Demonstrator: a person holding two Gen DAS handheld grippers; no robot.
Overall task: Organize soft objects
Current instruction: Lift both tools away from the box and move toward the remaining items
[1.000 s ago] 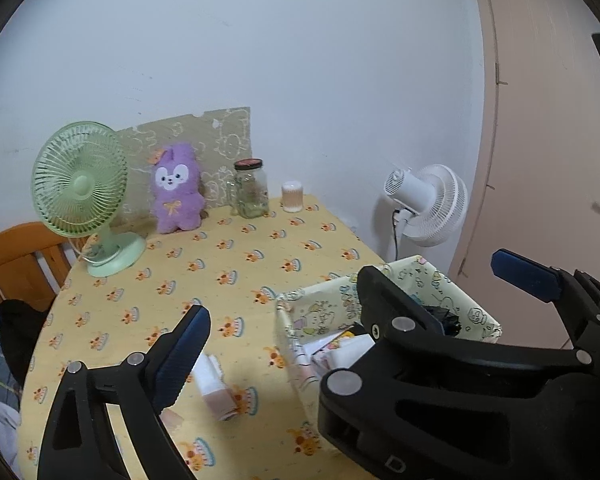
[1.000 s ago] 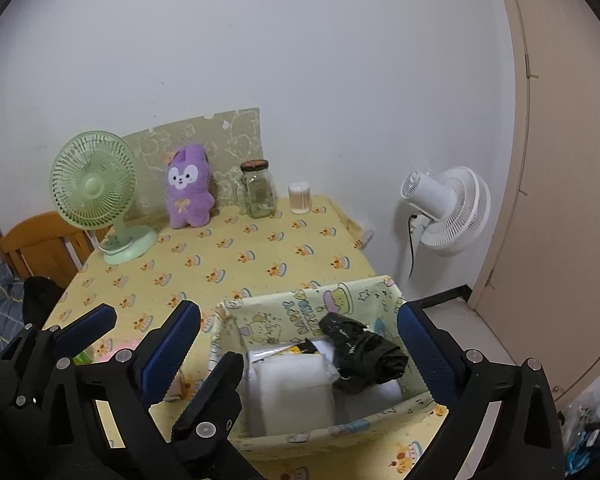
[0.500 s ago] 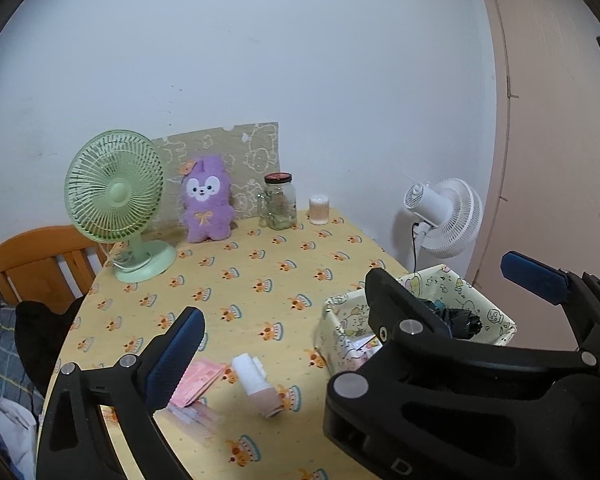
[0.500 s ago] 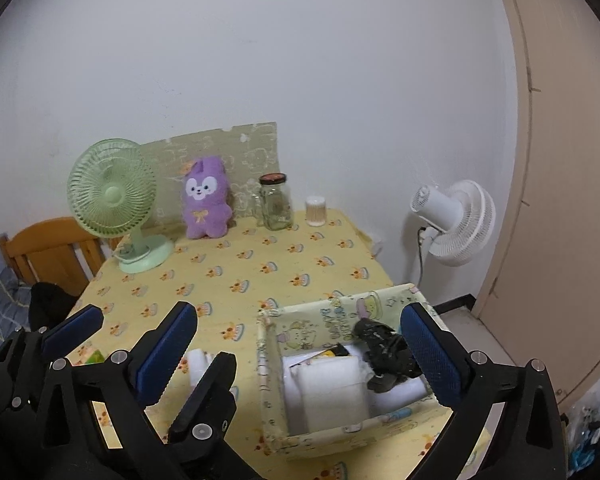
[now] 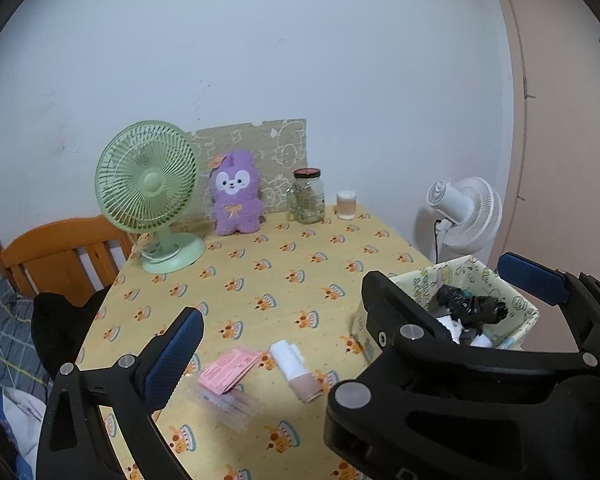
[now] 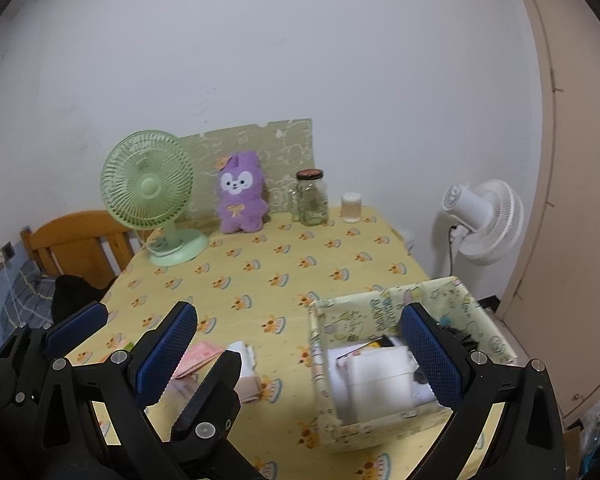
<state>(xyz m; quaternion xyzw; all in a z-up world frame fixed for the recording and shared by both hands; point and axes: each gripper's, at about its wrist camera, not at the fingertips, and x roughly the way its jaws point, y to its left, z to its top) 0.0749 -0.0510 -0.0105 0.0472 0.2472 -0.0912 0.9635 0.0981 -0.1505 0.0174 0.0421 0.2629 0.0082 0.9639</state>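
L gripper point(image 5: 348, 312) open, empty; roll point(image 5: 296, 369) lies just below-centre between its fingers, long axis front-to-back. R gripper point(image 6: 300, 356) open, over box point(image 6: 384, 308). L nearer.

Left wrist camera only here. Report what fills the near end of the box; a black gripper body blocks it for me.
Observer: In the right wrist view, a white folded bundle lies inside the patterned box and takes up its near half.
Operator: Now give me the right gripper's state.
Observer: The right gripper is wide open and holds nothing.
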